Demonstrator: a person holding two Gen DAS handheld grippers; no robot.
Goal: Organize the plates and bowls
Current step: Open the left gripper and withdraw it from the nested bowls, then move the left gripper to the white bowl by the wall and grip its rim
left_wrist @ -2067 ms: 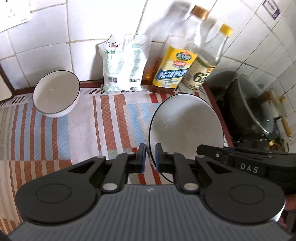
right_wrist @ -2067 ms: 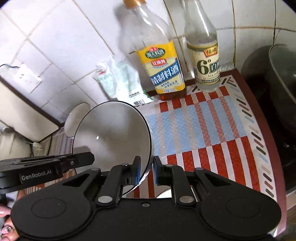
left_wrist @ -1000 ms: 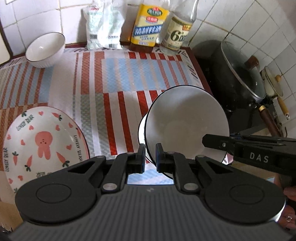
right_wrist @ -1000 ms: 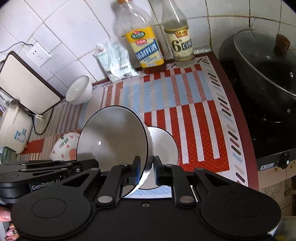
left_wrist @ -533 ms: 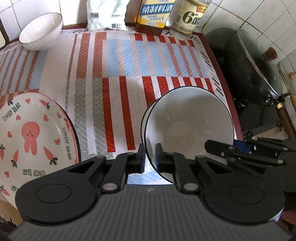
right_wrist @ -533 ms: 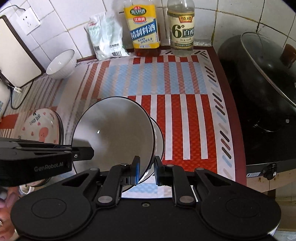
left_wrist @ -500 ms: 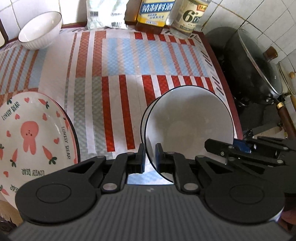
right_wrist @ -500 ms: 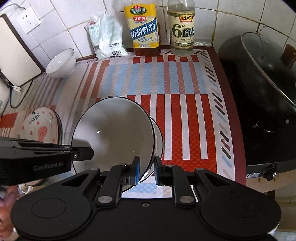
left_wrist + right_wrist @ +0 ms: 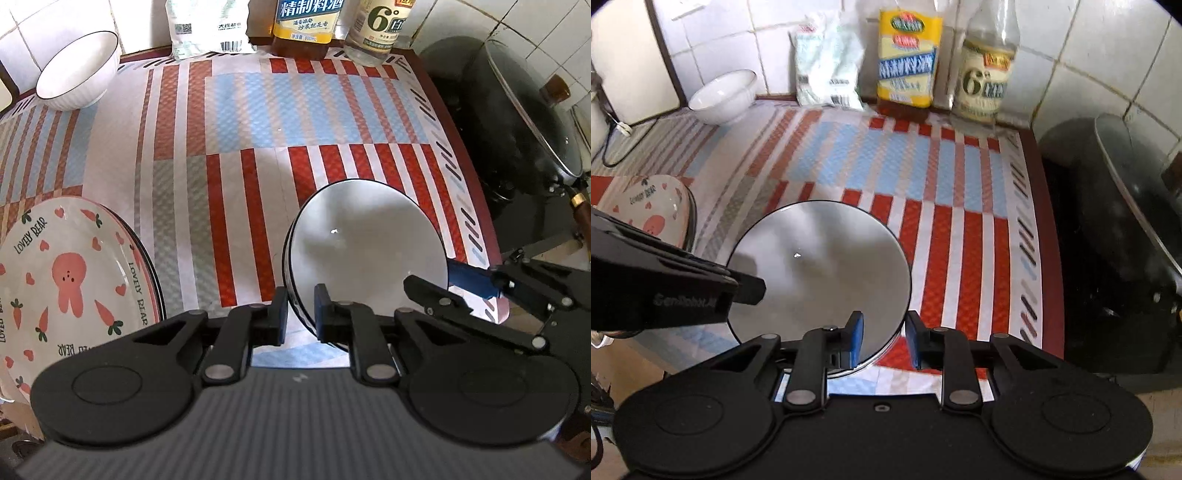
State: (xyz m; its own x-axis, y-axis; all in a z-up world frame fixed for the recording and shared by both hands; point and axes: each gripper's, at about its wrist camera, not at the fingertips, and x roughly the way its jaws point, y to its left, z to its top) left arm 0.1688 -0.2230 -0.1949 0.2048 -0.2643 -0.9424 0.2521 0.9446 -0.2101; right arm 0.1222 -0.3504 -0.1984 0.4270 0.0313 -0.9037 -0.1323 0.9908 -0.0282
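So your big white bowl [image 9: 369, 251] is sitting nested in a second bowl [image 9: 287, 258] of the same kind, whose rim just peeks out on its left, both on the striped mat [image 9: 236, 133] near the front edge. Your left gripper [image 9: 300, 314] is clamped tight on the near rim of the top bowl, while your right gripper [image 9: 884, 339] has just been opening: its pads stand clear of the rim on both sides, so it's holding nothing. I'd say the stack is basically placed, so let the left one go slowly too and lift both straight up, no sideways drag, or you'll tip the top bowl out of the one below. Check it sits level before you pull away. Left of the stack you've got the bunny plates [image 9: 70, 280] piled up, and far behind it, by the wall, a small ribbed bowl [image 9: 79, 70] probably wants collecting next. The lidded wok [image 9: 517, 122] is off to the right of the stack, so keep your elbow away from it
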